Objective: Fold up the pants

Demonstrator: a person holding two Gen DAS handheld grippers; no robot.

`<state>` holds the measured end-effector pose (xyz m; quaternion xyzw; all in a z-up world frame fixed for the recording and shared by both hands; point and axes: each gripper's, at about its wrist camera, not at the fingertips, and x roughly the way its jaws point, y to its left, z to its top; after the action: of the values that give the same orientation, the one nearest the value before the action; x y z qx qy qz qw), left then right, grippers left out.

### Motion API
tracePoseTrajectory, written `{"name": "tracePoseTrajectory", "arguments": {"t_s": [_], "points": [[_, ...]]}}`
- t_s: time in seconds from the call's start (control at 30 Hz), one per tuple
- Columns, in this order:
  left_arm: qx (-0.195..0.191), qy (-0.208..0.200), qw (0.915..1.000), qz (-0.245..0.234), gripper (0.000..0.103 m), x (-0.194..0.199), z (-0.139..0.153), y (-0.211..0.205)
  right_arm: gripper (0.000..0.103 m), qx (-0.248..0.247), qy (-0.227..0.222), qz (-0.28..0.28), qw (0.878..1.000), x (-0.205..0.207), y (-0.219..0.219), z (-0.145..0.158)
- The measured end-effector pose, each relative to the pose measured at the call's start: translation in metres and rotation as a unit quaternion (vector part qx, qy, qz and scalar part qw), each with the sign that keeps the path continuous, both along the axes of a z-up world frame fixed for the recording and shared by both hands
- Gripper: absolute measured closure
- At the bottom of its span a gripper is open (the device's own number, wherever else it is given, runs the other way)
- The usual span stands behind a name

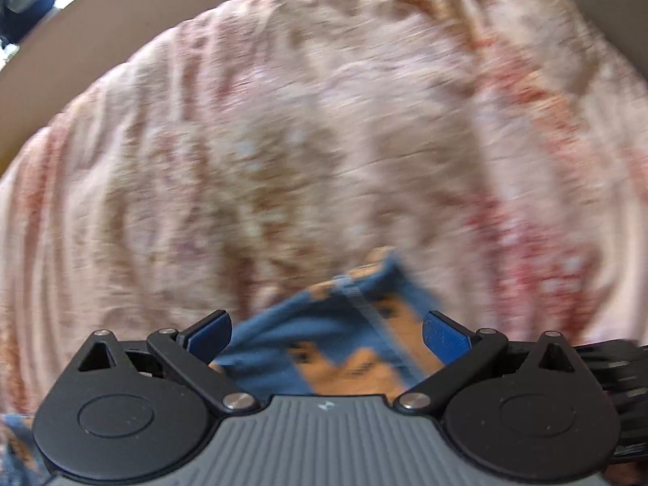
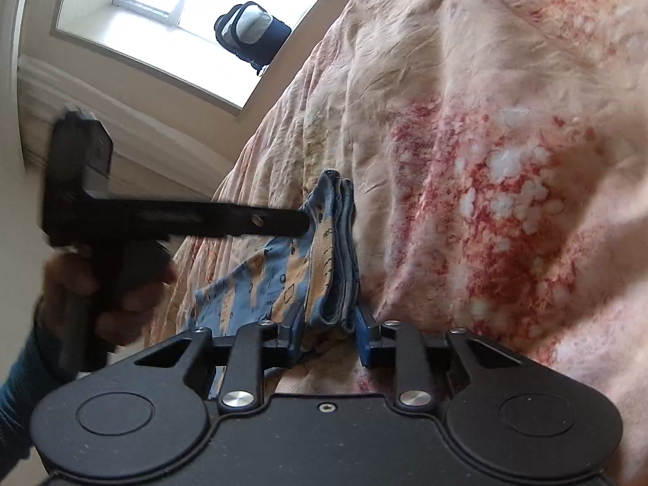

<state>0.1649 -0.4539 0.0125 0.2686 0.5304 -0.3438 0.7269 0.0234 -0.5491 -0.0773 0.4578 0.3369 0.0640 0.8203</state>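
A: Pants (image 2: 279, 283) where?

B: On the bed, lying on the pink flowered bed cover (image 1: 283, 141). Blue and orange print, bunched into several layers, one end raised off the cover.

A: Left tongs (image 1: 327, 320)?

B: Spread wide, holding nothing. Printed cloth lying between the two blue pads, loose, not pinched. Much blur in that view, so no finer detail on offer.

A: Right tongs (image 2: 329, 326)?

B: Drawn in close on the thick stacked edge of the cloth, pads against it on both sides. Looks like a real grip on the bundle, judging by how the layers stand up from that point.

A: Seen from the right wrist, anything more of the left side?

B: Black bar of the left tool reaching in side-on, tip touching the upper part of the cloth, with the hand (image 2: 93, 283) wrapped round its handle. Beyond that, a bright window (image 2: 170, 4) and a dark backpack (image 2: 251, 32).

A: Handling?

B: Probably light, soft and limp. No stiffness to hold a crease unaided; likely to sag and slide apart layer by layer if taken by one ply only.

A: Best place to take hold, then?

B: At a corner or seamed edge, through all the layers at once, well apart from the right-hand grip. Then kept taut between the two while laid flat.
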Motion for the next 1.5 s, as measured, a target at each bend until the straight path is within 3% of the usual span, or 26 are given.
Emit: {"name": "tracePoseTrajectory", "arguments": {"t_s": [0.07, 0.17, 0.33, 0.53, 0.67, 0.77, 0.9, 0.97, 1.03, 1.07, 1.27, 1.4, 1.5], "points": [[-0.009, 0.009, 0.9999, 0.006, 0.0, -0.004, 0.005, -0.007, 0.082, -0.036, 0.0, 0.008, 0.999, 0.003, 0.008, 0.006], [-0.007, 0.013, 0.9997, 0.018, 0.009, -0.008, 0.008, -0.015, 0.084, -0.147, -0.011, 0.032, 0.989, 0.005, 0.031, 0.026], [0.006, 0.024, 0.9992, 0.032, 0.033, -0.009, 0.008, -0.023, 0.085, -0.297, -0.022, 0.069, 0.952, 0.007, 0.073, 0.045], [0.0, 0.058, 0.9974, 0.041, 0.04, -0.008, 0.011, -0.021, 0.086, -0.43, -0.037, 0.115, 0.894, 0.014, 0.11, 0.053], [-0.002, 0.079, 0.9964, 0.03, 0.04, -0.011, 0.013, -0.022, 0.086, -0.464, -0.035, 0.129, 0.876, 0.02, 0.123, 0.055], [0.0, 0.096, 0.9951, 0.026, 0.041, -0.011, 0.012, -0.024, 0.086, -0.5, -0.032, 0.14, 0.854, 0.025, 0.137, 0.054], [0.024, 0.079, 0.9962, 0.029, 0.066, -0.009, 0.006, -0.025, 0.086, -0.548, -0.03, 0.156, 0.821, 0.023, 0.152, 0.054], [0.025, 0.078, 0.996, 0.035, 0.071, -0.008, 0.004, -0.022, 0.086, -0.564, -0.028, 0.161, 0.81, 0.023, 0.156, 0.053], [0.012, 0.087, 0.9952, 0.042, 0.087, -0.008, 0.004, -0.017, 0.086, -0.578, -0.026, 0.166, 0.799, 0.023, 0.16, 0.051], [0.004, 0.092, 0.9948, 0.044, 0.09, -0.008, 0.005, -0.013, 0.087, -0.584, -0.026, 0.168, 0.794, 0.023, 0.161, 0.051], [-0.06, 0.102, 0.991, 0.061, 0.093, -0.009, 0.022, 0.019, 0.087, -0.634, -0.033, 0.193, 0.748, 0.022, 0.182, 0.06], [-0.103, 0.114, 0.9842, 0.087, 0.094, 0.001, 0.039, 0.057, 0.087, -0.671, -0.048, 0.215, 0.708, 0.022, 0.205, 0.075], [-0.132, 0.125, 0.9781, 0.101, 0.094, 0.009, 0.05, 0.092, 0.087, -0.678, -0.06, 0.23, 0.696, 0.025, 0.226, 0.086]]}}
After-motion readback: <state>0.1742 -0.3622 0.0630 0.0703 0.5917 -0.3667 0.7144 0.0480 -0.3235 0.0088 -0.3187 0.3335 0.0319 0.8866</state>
